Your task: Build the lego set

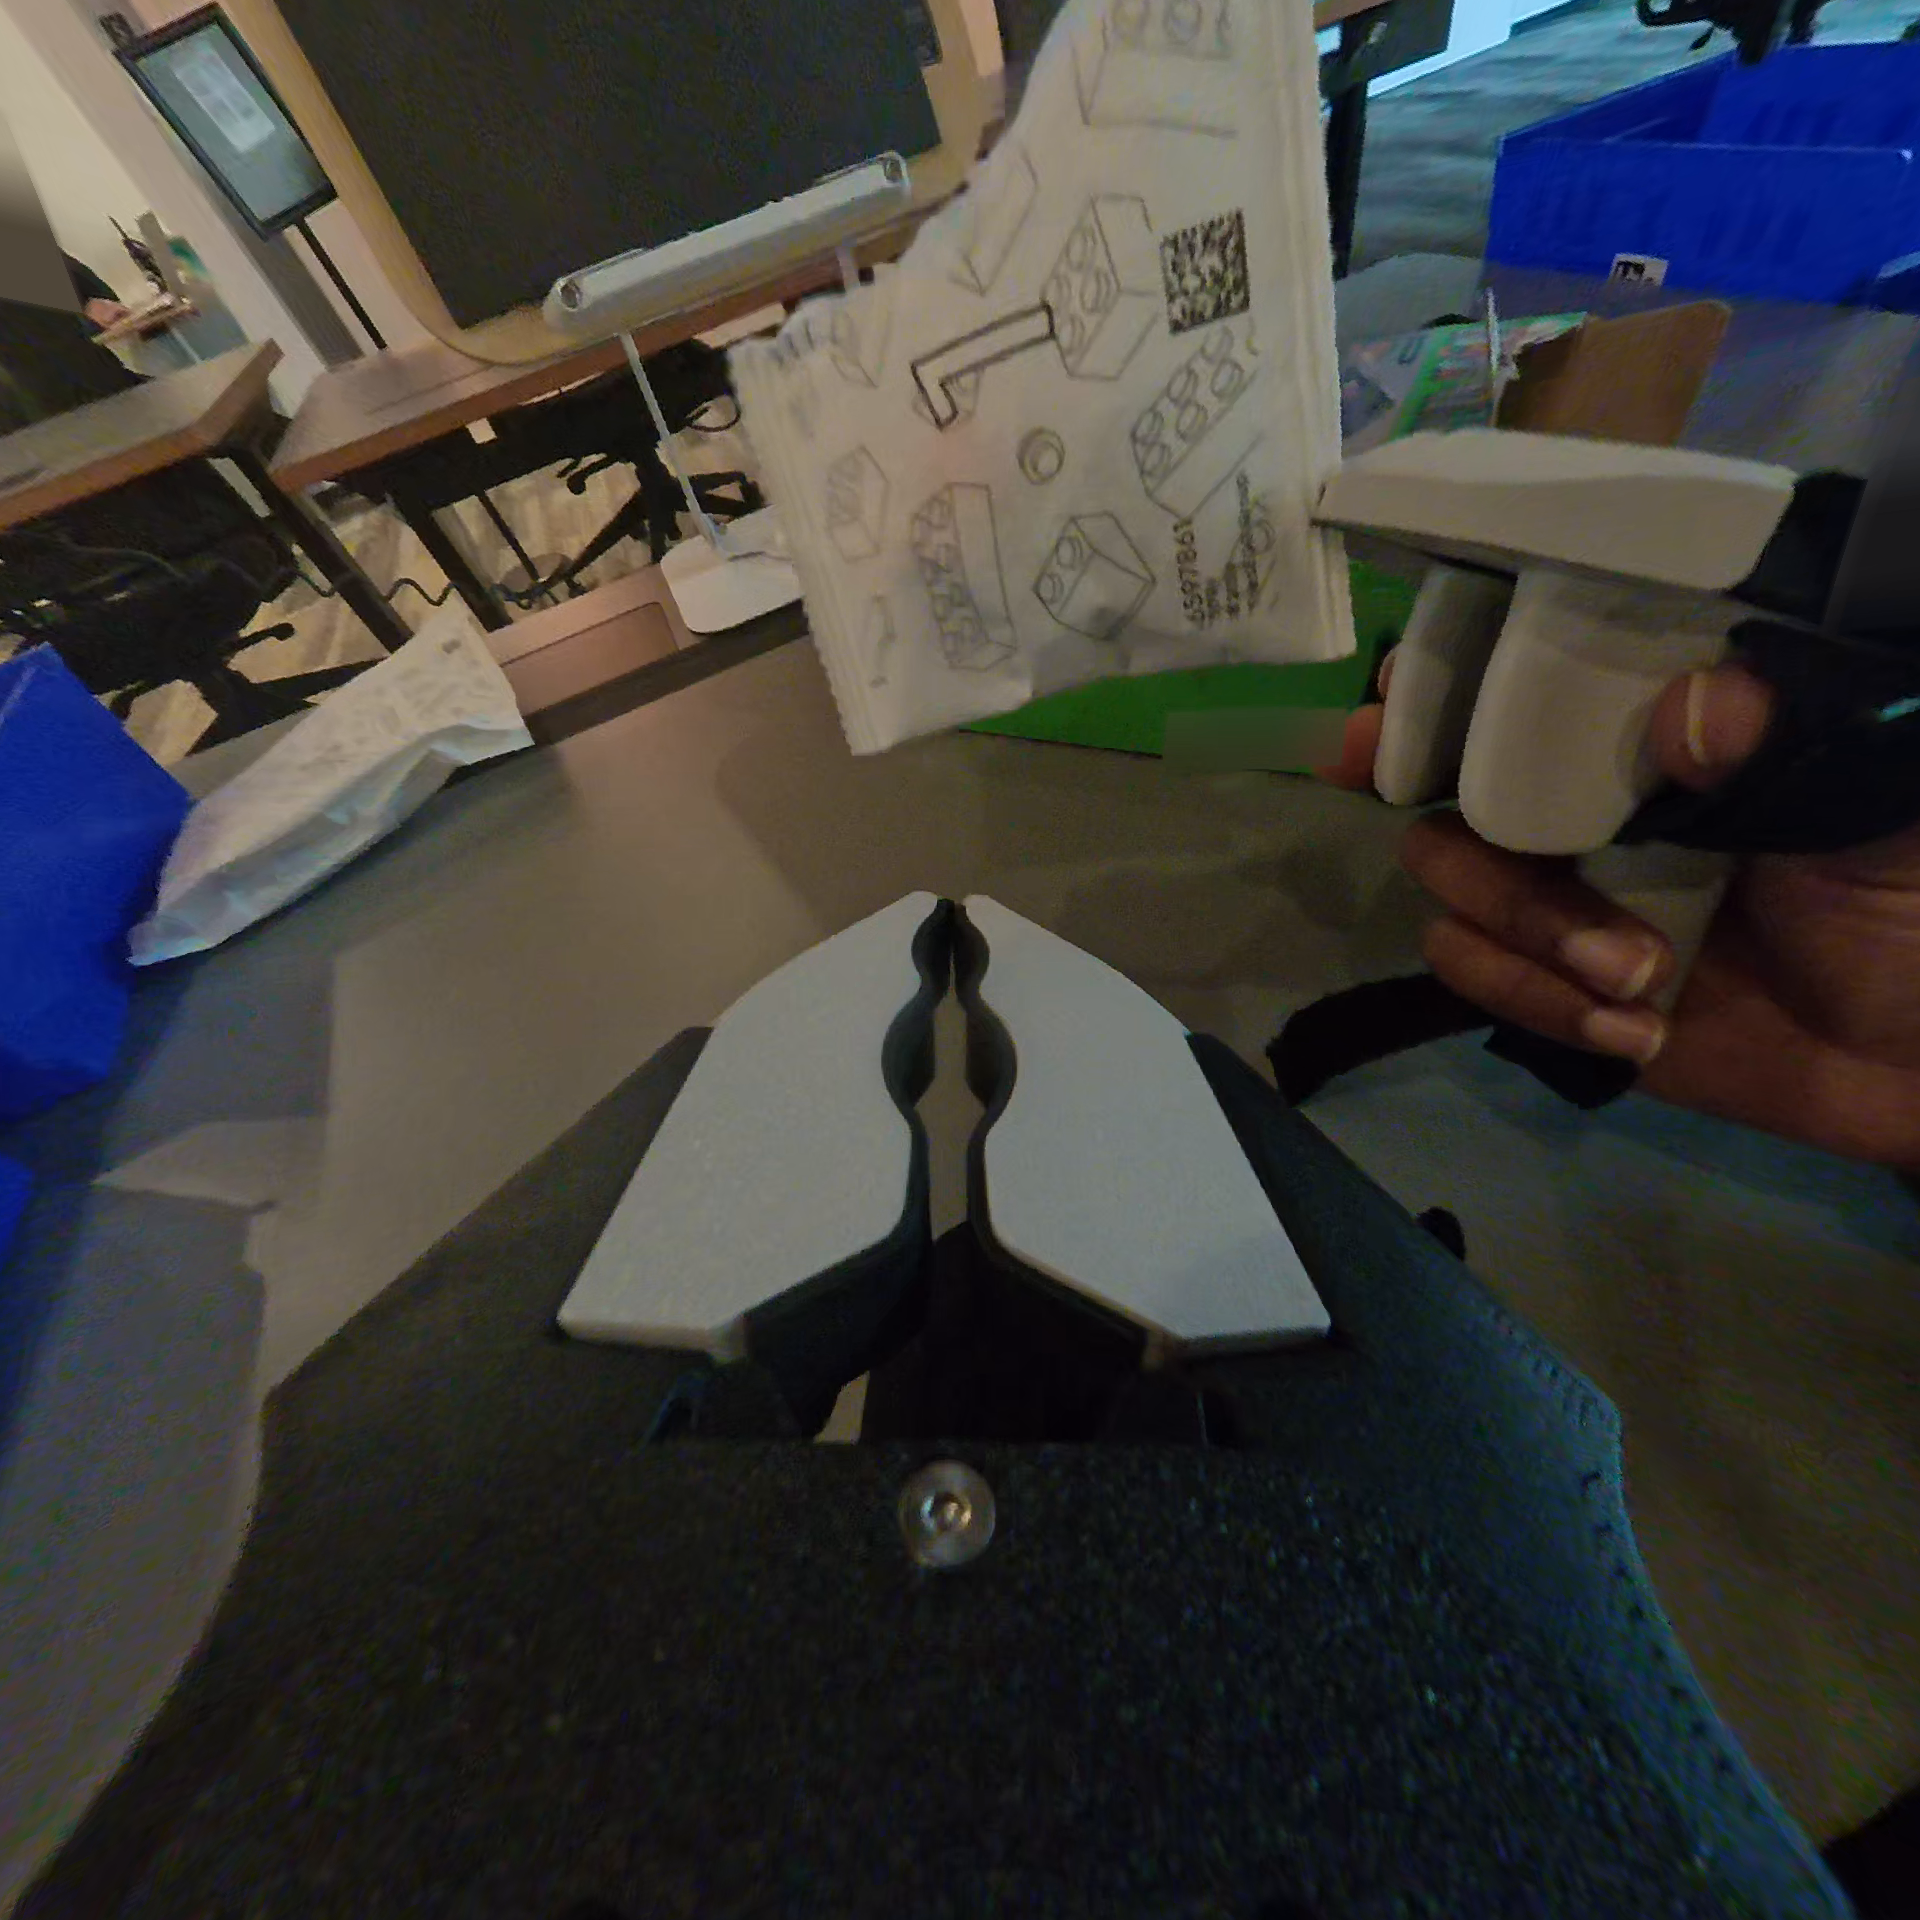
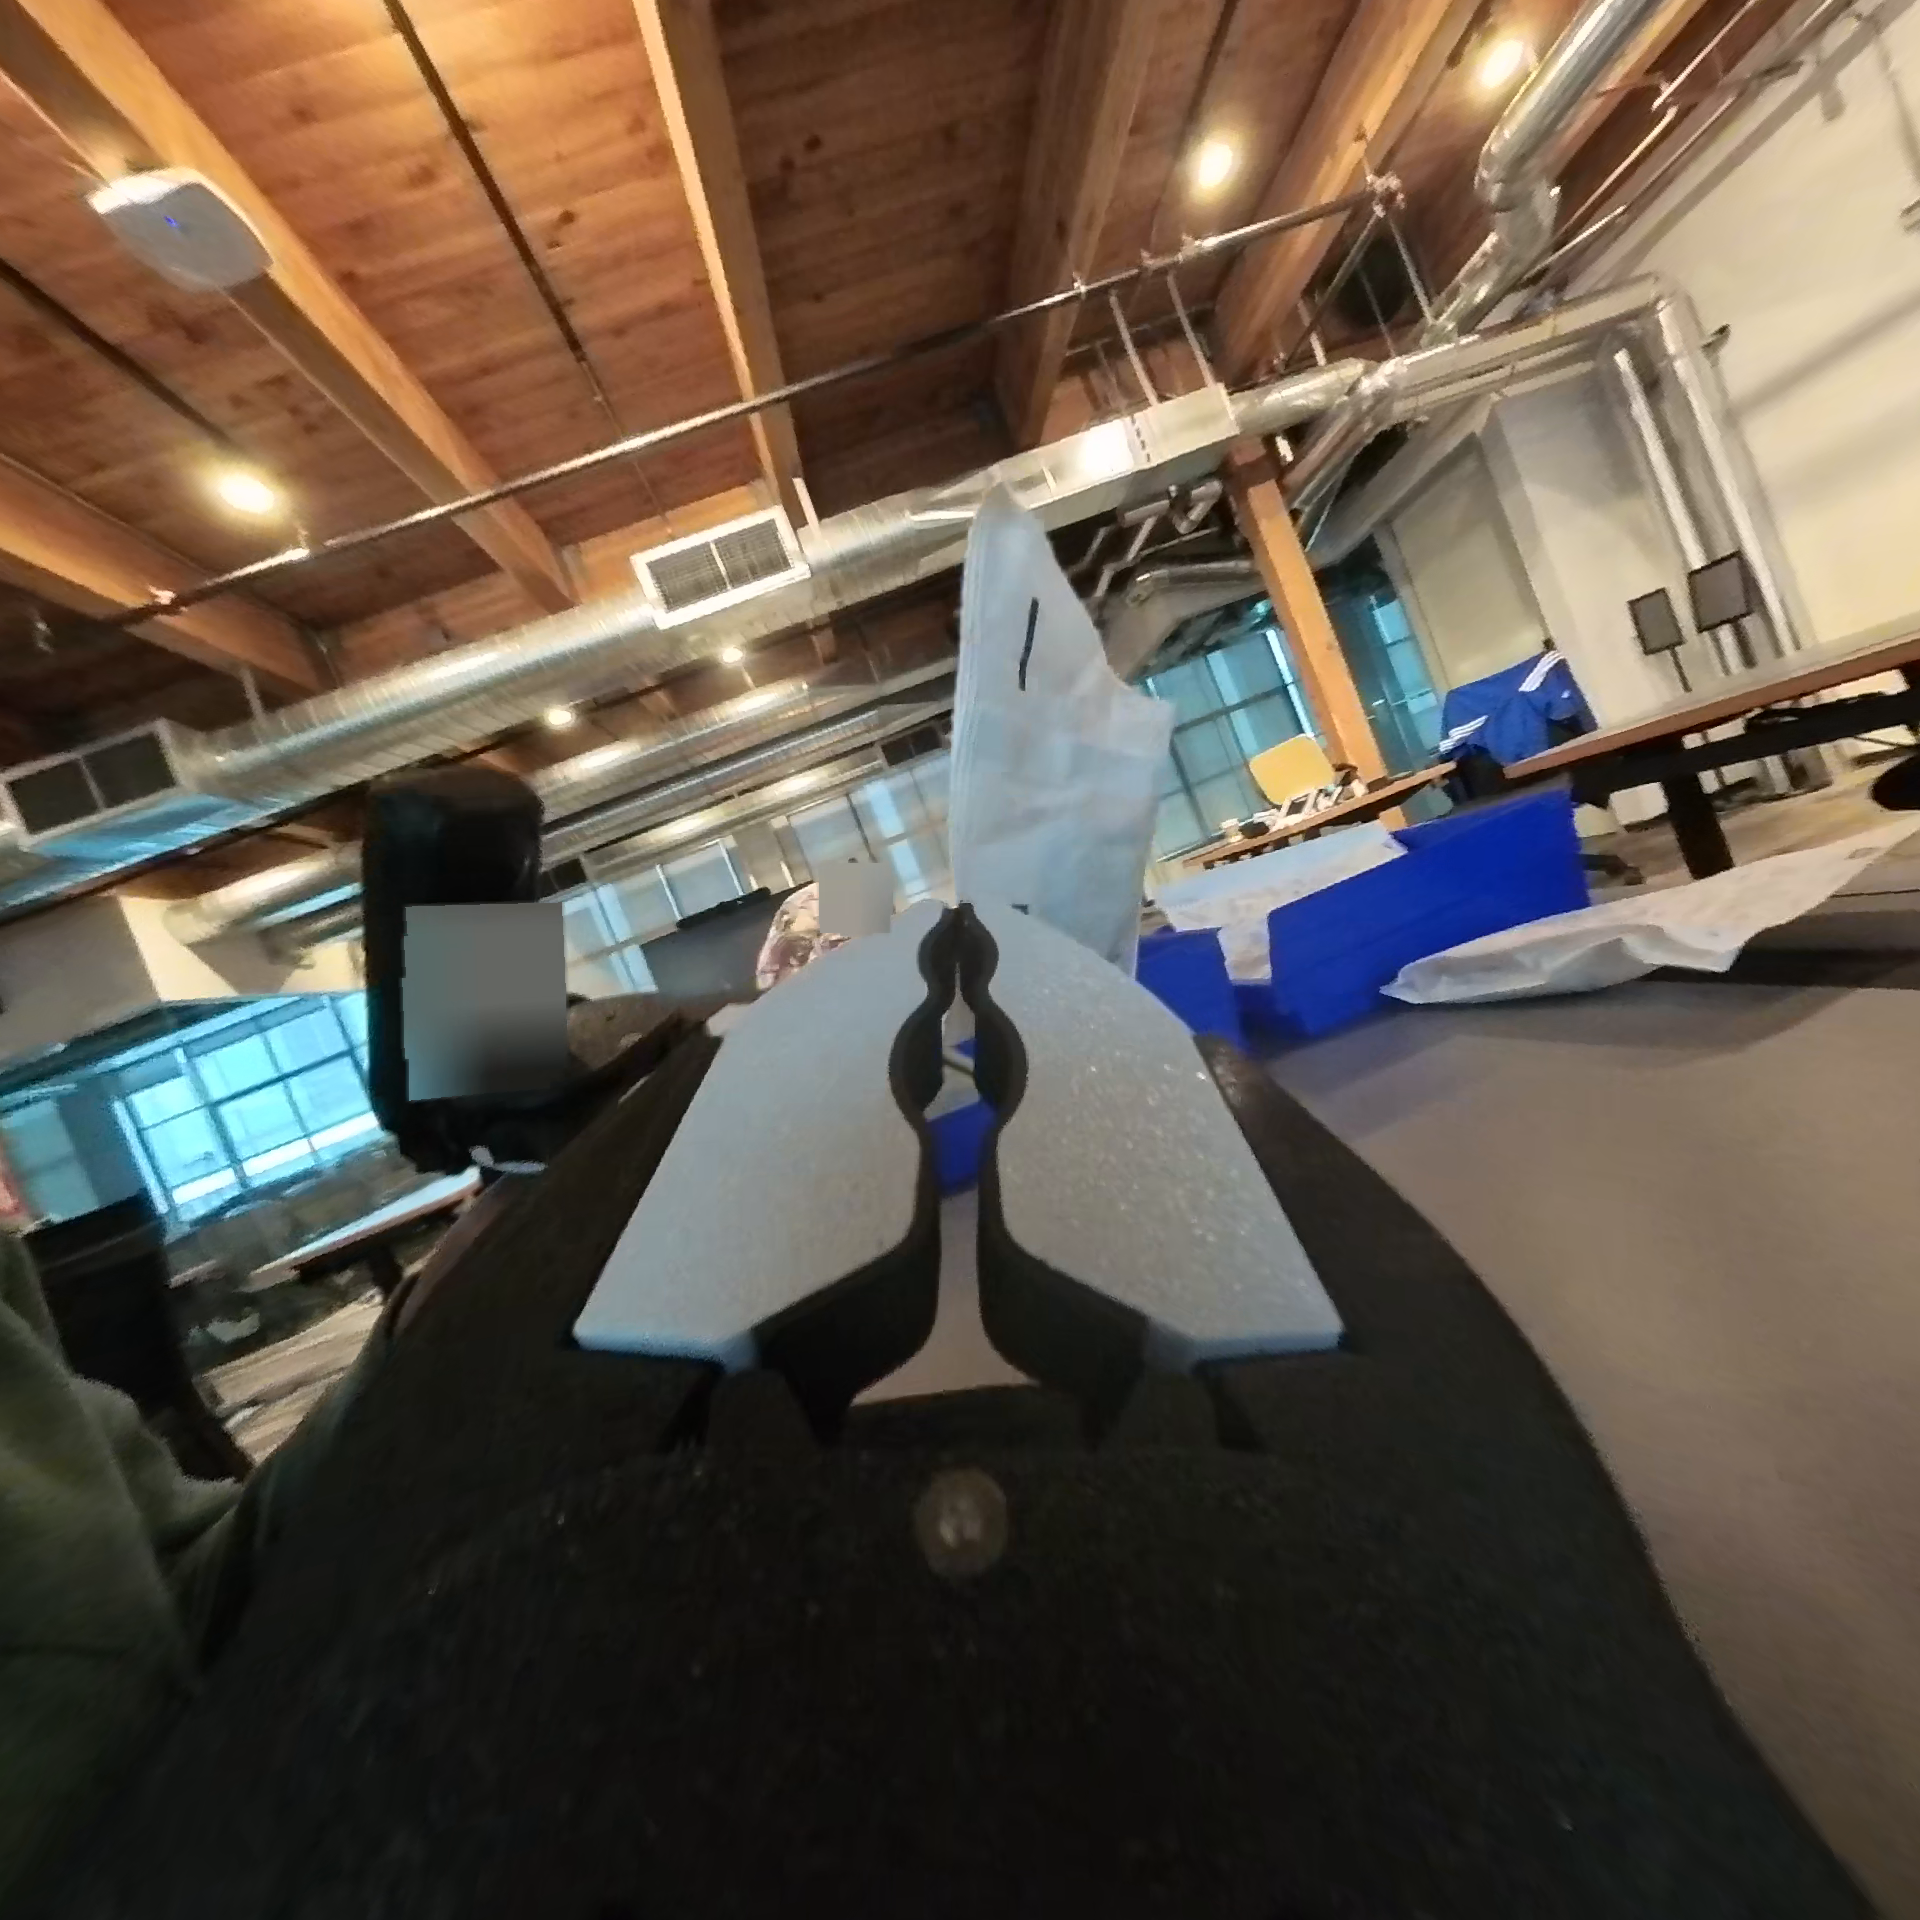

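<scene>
The right gripper (image 2: 958, 912) has its fingers pinched together on the edge of a torn white paper bag (image 2: 1049, 748), which stands up above the tips (its printed side faces the left wrist view, with line drawings of bricks). The left gripper (image 1: 951, 906) has its fingers closed together on nothing, hovering over the bare grey table (image 1: 623, 914). Past the left tips the bag (image 1: 1060, 436) hangs in the air; farther left lies another white bag (image 1: 343, 769), and a green baseplate (image 1: 1122, 712) sits beyond.

Two paper bags (image 1: 1049, 416) (image 1: 332, 769), two grippers (image 1: 951, 914) (image 2: 961, 914), one green baseplate (image 1: 1122, 707).
</scene>
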A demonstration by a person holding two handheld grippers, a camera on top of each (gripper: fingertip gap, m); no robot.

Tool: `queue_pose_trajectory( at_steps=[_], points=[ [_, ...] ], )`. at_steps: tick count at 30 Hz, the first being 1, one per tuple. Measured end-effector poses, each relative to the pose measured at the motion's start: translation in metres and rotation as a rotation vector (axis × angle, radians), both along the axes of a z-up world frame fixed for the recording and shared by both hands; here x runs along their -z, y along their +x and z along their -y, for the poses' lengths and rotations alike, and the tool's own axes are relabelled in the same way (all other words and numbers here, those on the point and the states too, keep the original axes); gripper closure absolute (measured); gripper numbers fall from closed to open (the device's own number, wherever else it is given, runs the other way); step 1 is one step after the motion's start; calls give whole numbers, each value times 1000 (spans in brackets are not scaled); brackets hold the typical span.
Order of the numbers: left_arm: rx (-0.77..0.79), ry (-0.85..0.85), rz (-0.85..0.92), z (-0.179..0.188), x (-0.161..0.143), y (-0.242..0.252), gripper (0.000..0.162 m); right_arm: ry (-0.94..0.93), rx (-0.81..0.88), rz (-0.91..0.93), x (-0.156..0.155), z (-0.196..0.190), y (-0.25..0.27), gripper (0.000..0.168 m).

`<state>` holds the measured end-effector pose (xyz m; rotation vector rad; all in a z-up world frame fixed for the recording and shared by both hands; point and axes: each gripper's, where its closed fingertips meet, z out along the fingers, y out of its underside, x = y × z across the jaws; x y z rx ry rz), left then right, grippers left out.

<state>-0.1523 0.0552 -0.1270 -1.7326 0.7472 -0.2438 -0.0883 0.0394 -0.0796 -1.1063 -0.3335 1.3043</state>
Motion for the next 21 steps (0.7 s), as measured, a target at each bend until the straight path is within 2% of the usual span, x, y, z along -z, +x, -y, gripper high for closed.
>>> queue_pose_trajectory(
  at_steps=[13, 21],
  points=[
    [17, -4, 13, 1, 5, -3, 162, 3, -48, 20, 6, 7, -11, 168],
    [18, -26, 55, -2, 11, -15, 162, -98, 0, 81, 21, -8, -20, 168]
  ],
)
